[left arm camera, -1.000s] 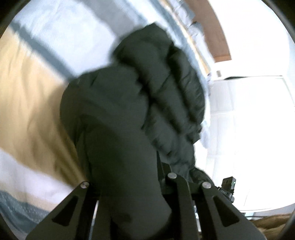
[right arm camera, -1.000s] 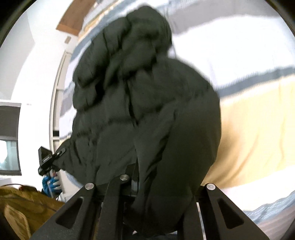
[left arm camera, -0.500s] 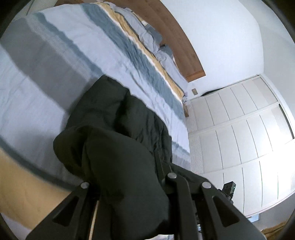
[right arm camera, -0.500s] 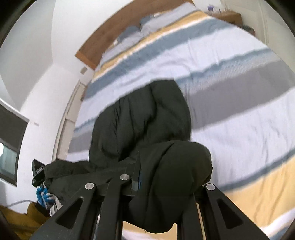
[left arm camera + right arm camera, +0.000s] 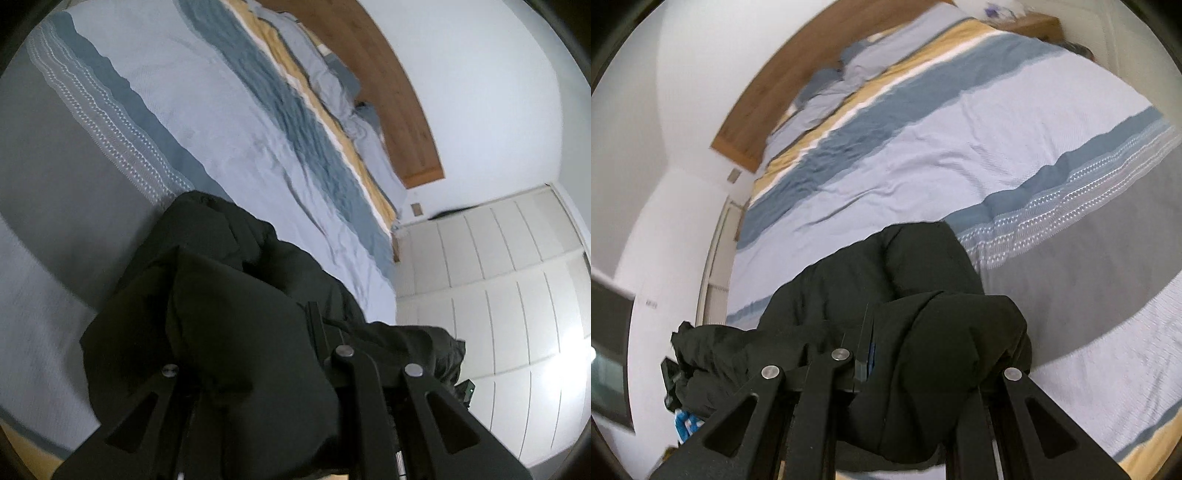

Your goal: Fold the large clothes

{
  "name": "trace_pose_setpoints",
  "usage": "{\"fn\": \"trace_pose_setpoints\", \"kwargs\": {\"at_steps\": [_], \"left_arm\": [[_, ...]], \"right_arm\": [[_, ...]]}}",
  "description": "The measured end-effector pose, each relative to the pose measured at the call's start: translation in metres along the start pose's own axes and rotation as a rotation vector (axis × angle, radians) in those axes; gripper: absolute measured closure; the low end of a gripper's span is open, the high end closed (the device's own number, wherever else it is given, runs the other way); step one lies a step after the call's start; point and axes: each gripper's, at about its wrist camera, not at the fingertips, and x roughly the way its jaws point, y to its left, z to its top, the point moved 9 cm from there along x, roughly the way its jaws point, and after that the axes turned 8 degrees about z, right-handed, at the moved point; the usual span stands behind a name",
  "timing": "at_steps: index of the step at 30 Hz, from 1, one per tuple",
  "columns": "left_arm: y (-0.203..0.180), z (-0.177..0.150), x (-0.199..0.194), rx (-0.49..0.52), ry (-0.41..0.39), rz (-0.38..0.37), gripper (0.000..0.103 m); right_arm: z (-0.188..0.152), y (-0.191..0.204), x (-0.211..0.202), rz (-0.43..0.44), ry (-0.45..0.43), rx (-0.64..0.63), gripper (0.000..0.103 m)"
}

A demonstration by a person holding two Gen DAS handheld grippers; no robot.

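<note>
A dark green puffer jacket [image 5: 221,295] lies bunched on the striped bed cover [image 5: 184,122]. It also shows in the right wrist view [image 5: 916,280]. My left gripper [image 5: 310,332] is shut on a thick fold of the jacket, which bulges over its fingers and hides the tips. My right gripper [image 5: 864,339] is shut on another fold of the same jacket, with cloth draped over the right finger. The other gripper and a blue-gloved hand [image 5: 683,424] show at the lower left of the right wrist view.
The bed cover [image 5: 960,129] has blue, grey, white and yellow stripes. Pillows [image 5: 332,85] lie against a wooden headboard [image 5: 399,110]. White wardrobe doors [image 5: 498,277] stand past the bed's side. A dark window [image 5: 609,354] is on the wall at the left.
Both grippers have carried the held jacket edge forward over the rest of the jacket and tilted up, so more of the bed and headboard shows. The grips have not changed.
</note>
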Motion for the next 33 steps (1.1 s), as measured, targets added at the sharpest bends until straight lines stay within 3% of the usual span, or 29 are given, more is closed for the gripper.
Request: {"fn": "trace_pose_setpoints", "kwargs": {"at_steps": [6,14,23,29,31,33], "left_arm": [[0.017,0.028,0.058,-0.033,0.018,0.073,0.089],[0.041,0.049,0.105,-0.077,0.059,0.123,0.086],[0.039,0.066,0.126,-0.118,0.093,0.09,0.075],[0.032,0.075,0.104,-0.189,0.061,-0.008,0.052],[0.03,0.08,0.093,-0.212,0.046,-0.027,0.049],[0.027,0.084,0.082,-0.226,0.034,-0.046,0.046]], "right_arm": [[0.035,-0.02,0.059,-0.052,0.019,0.065,0.089],[0.061,-0.04,0.119,-0.097,0.06,0.11,0.089],[0.071,-0.065,0.156,-0.167,0.076,0.21,0.086],[0.072,-0.057,0.148,-0.147,0.052,0.237,0.059],[0.074,-0.052,0.14,-0.131,0.042,0.243,0.049],[0.076,-0.047,0.13,-0.124,0.028,0.238,0.045]]}}
